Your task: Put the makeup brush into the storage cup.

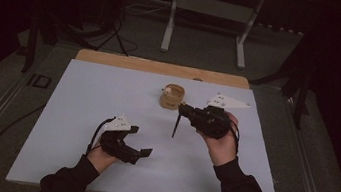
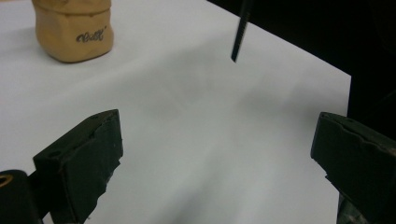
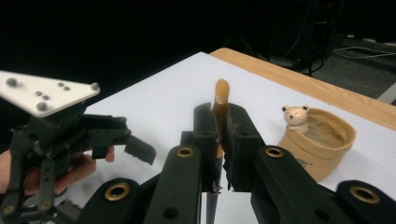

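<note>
Knife (image 1: 176, 125) clamped in right claw (image 3: 221, 140); left claw (image 2: 219, 158) wide open, empty; bear cup (image 1: 172, 98) near.

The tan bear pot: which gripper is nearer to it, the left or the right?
Right. The right gripper is just beside the tan bear pot; the left gripper is farther off, toward the table's near edge.

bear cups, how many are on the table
1. The tan bear cup stands alone on the far middle of the white table, beyond the thin dark-bladed tool clamped in the right gripper. The left gripper nearer the person is open and empty.
</note>
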Action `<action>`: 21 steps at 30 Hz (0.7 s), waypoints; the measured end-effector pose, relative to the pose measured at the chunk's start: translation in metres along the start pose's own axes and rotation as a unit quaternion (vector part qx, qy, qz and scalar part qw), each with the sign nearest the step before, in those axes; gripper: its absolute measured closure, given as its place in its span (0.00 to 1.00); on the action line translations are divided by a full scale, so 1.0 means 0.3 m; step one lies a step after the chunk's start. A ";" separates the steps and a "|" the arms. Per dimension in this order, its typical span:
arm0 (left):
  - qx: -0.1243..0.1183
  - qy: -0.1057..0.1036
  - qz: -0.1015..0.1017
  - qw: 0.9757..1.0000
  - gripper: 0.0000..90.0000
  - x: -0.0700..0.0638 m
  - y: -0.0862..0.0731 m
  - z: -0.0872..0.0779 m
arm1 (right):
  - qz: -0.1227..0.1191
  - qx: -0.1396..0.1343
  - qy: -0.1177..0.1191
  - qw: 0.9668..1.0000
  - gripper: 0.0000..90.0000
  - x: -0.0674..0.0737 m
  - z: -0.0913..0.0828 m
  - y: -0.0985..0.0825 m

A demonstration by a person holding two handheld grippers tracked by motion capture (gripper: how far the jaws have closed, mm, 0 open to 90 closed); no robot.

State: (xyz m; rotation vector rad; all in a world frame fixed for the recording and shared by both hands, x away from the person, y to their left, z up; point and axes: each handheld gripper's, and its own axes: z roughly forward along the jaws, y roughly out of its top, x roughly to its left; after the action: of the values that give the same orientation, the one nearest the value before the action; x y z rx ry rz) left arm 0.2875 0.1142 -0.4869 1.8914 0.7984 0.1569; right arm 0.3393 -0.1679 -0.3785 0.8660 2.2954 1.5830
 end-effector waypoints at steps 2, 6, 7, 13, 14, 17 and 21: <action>0.002 -0.005 0.001 1.000 0.04 -0.001 0.000 0.001 | -0.004 -0.002 -0.007 1.000 0.94 -0.011 -0.007 0.010; 0.007 0.001 0.010 1.000 0.04 -0.004 -0.003 0.006 | -0.011 -0.012 -0.018 1.000 0.94 -0.029 -0.019 0.033; 0.007 0.001 0.010 1.000 0.04 -0.004 -0.003 0.006 | -0.013 -0.014 -0.021 1.000 0.94 -0.032 -0.021 0.037; 0.009 -0.002 0.009 1.000 0.04 -0.002 -0.003 0.006 | -0.021 -0.031 -0.030 0.999 0.94 -0.045 -0.026 0.081; 0.009 0.001 0.011 1.000 0.04 -0.003 -0.003 0.006 | -0.021 -0.032 -0.032 0.999 0.94 -0.048 -0.026 0.090; 0.009 0.001 0.012 1.000 0.04 -0.002 -0.003 0.005 | -0.026 -0.035 -0.037 0.998 0.94 -0.054 -0.021 0.108; 0.009 0.000 0.010 1.000 0.04 0.000 -0.003 0.004 | -0.038 -0.043 -0.047 0.997 0.94 -0.059 -0.018 0.136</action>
State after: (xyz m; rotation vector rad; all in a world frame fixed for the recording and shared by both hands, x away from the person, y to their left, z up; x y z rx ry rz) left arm 0.2876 0.1135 -0.4883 1.9159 0.7825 0.1621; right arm 0.3649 -0.1724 -0.3419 0.8050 2.1535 1.5609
